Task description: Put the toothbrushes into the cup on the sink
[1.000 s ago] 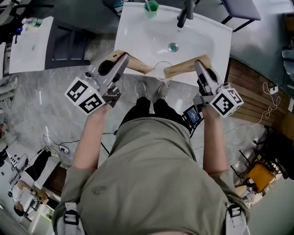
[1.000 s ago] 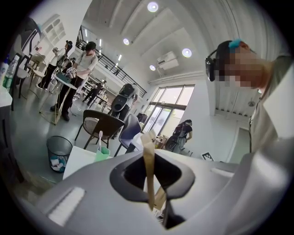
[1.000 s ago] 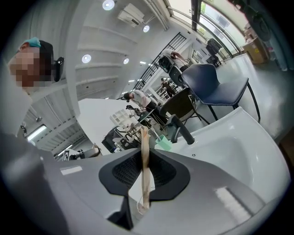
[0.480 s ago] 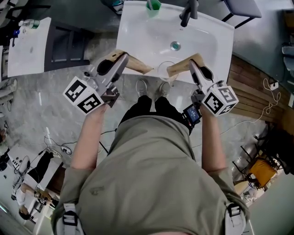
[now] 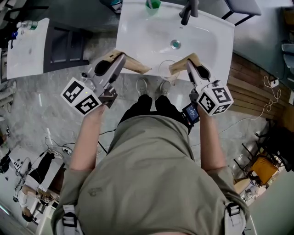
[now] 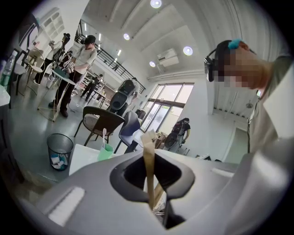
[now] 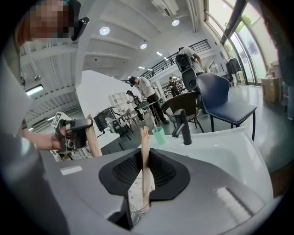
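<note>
At the front edge of the white sink point(image 5: 216, 41), the person holds both grippers with their tan jaws pointing inward toward each other. The left gripper point(image 5: 144, 70) has its jaws pressed flat together, and its own view shows one thin tan strip with nothing between. The right gripper point(image 5: 173, 69) also has its jaws closed, pinched on a clear object point(image 5: 164, 68) that sits at the sink's near rim between the two grippers. Its round, see-through outline suggests a cup, though its exact nature cannot be made out. The left gripper's tips are near this object but apart from it. The green cup point(image 5: 153, 4) stands at the far edge of the sink, just left of the dark faucet point(image 5: 188, 11) and well away from both grippers. In the left gripper view a white toothbrush point(image 6: 104, 137) stands upright in that cup. The drain point(image 5: 175, 44) lies in the basin between the faucet and the grippers.
</note>
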A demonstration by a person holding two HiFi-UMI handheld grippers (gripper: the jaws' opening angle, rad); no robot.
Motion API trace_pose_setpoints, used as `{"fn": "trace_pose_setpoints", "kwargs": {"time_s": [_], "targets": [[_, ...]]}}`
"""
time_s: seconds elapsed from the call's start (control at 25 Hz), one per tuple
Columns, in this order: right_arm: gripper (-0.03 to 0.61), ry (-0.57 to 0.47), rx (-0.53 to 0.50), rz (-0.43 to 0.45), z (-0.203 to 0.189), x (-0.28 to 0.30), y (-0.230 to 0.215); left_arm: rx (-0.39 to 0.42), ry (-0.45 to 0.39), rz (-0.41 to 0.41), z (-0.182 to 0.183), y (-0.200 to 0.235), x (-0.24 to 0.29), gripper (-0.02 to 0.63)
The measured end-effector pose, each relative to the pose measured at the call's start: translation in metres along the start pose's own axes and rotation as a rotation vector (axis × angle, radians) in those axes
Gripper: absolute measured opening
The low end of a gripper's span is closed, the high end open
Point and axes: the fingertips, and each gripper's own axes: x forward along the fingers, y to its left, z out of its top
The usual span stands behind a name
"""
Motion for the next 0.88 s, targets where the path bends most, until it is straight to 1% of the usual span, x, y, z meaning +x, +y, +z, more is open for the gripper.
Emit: {"fn": "trace_pose_setpoints", "kwargs": {"time_s": [0.24, 0.52, 0.72, 0.88], "targets": [[0.06, -0.001, -0.099, -0.034, -0.007, 0.003, 0.008, 0.001, 0.009, 0.002, -0.001, 0.0, -0.004, 0.014], [0.06, -0.017, -0.138, -0.068, -0.012, 0.002, 0.011, 0.008, 0.016, -0.005, 0.0, -0.003, -0.008, 0.014], [0.06, -0.027, -0.2, -0.085, -0.02, 0.0, 0.019, 0.013, 0.022, -0.011, -0.001, -0.01, -0.012, 0.014], [0.06, -0.046, -0.221, -0.104, -0.022, 0.0, 0.02, 0.014, 0.024, -0.015, -0.002, -0.011, -0.012, 0.014]]}}
